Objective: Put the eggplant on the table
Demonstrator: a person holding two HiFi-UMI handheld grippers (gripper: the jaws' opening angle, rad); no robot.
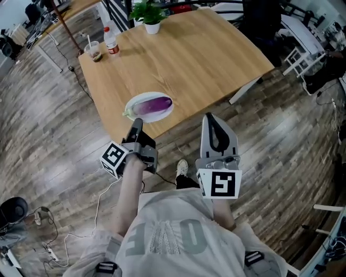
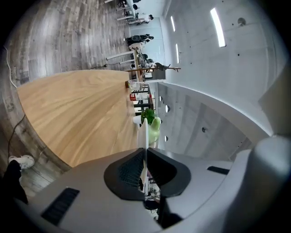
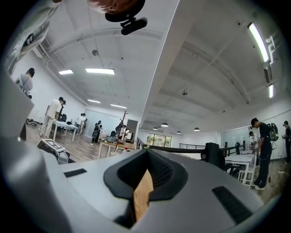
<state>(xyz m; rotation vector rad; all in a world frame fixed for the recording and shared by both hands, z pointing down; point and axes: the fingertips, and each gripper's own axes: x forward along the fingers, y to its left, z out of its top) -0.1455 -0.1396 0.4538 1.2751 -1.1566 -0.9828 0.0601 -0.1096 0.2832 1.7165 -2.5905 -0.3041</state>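
One eggplant (image 1: 153,104), purple with its green stem end toward the left of the head view, lies on a white oval plate (image 1: 154,117) and not directly on the wood. The plate sits close to the near edge of the light wooden counter (image 1: 189,59). Just on the near side of the plate is the left gripper (image 1: 136,123), its tip beside the plate's rim at the stem end, though the head view does not settle whether it touches. In the left gripper view, the left gripper (image 2: 144,152) has its jaws together, with only a thin bright slit between them and nothing clamped. The right gripper (image 1: 208,117) is off to the right, beyond the counter's near edge and over the plank floor (image 1: 48,124), well apart from the plate. In its own view the right gripper (image 3: 146,154) also has its jaws together, and a narrow wood-coloured strip shows through the gap. Each gripper carries its marker cube, the left cube (image 1: 114,158) and the right cube (image 1: 220,184), close to the person's forearms. At the far side of the counter stand a potted plant (image 1: 148,13) in a white pot, a capped bottle (image 1: 111,42) and a cup (image 1: 94,51) beside it. A light shoe (image 1: 182,169) shows on the floor between the two grippers. A pale cable (image 1: 81,227) trails across the planks at lower left.
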